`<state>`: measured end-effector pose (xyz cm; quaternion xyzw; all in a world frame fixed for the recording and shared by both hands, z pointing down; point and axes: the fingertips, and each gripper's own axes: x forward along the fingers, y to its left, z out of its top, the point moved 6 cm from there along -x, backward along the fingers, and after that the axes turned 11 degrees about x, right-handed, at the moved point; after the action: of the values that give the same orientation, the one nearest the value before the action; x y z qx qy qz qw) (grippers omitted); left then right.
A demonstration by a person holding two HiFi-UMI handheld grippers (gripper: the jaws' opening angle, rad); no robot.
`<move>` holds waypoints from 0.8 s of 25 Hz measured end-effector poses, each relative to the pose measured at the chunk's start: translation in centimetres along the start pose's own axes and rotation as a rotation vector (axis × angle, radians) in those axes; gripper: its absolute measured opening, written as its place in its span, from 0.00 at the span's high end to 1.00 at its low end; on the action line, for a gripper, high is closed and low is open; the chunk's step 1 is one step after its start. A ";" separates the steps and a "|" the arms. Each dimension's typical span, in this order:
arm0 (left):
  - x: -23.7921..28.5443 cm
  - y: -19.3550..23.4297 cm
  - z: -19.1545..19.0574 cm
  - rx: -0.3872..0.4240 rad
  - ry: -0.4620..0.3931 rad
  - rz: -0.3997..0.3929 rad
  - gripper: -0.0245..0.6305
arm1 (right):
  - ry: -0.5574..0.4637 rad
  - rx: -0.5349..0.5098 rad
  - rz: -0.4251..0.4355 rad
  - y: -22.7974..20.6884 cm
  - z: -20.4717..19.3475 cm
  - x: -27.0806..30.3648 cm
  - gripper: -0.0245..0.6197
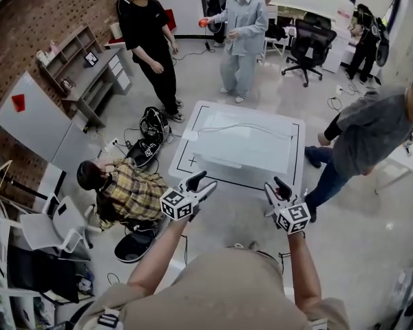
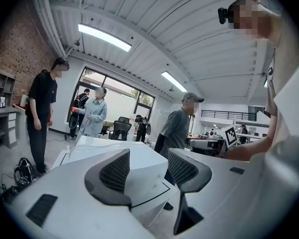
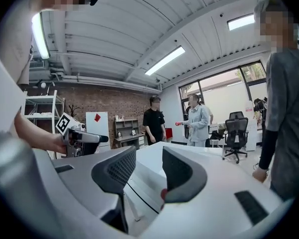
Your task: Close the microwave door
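No microwave shows in any view. A white table point(image 1: 213, 119) with a black outline on its top stands in front of me, and a pale flat sheet point(image 1: 244, 146) lies on it. My left gripper point(image 1: 205, 183) hovers at the table's near left edge, open and holding nothing. My right gripper point(image 1: 274, 188) hangs at the near right edge, also open and empty. In the left gripper view the jaws of the left gripper point(image 2: 148, 171) stand apart, with the table behind them. In the right gripper view the right gripper point(image 3: 149, 171) likewise gapes over the table edge.
A person in black point(image 1: 151, 40) and one in pale blue point(image 1: 244, 33) stand beyond the table. A person in grey point(image 1: 365, 136) stands at its right. Another in a plaid shirt point(image 1: 127, 191) sits low at its left. Bags point(image 1: 151, 126) and cables lie on the floor.
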<state>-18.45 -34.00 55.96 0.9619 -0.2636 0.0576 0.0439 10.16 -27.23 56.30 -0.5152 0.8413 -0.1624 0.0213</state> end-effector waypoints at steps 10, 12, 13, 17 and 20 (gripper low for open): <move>-0.1 0.8 -0.7 -0.007 0.011 -0.014 0.60 | 0.102 -0.124 -0.024 0.7 -1.1 0.7 0.73; 0.0 0.6 -0.9 -0.007 0.017 -0.020 0.60 | 0.108 -0.152 -0.022 1.1 -1.2 0.7 0.74; 0.0 0.4 -1.0 -0.009 0.019 -0.022 0.60 | 0.100 -0.156 -0.023 1.2 -1.1 0.6 0.74; 0.2 -0.1 -1.4 -0.013 0.029 -0.026 0.60 | 0.084 -0.159 -0.036 1.1 -0.9 0.1 0.76; 0.5 -0.7 -1.7 -0.017 0.035 -0.030 0.60 | 0.087 -0.163 -0.037 0.9 -1.1 -0.3 0.77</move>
<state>-17.85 -33.45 57.66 0.9642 -0.2487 0.0718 0.0574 9.30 -26.30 57.01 -0.5233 0.8421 -0.1160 -0.0601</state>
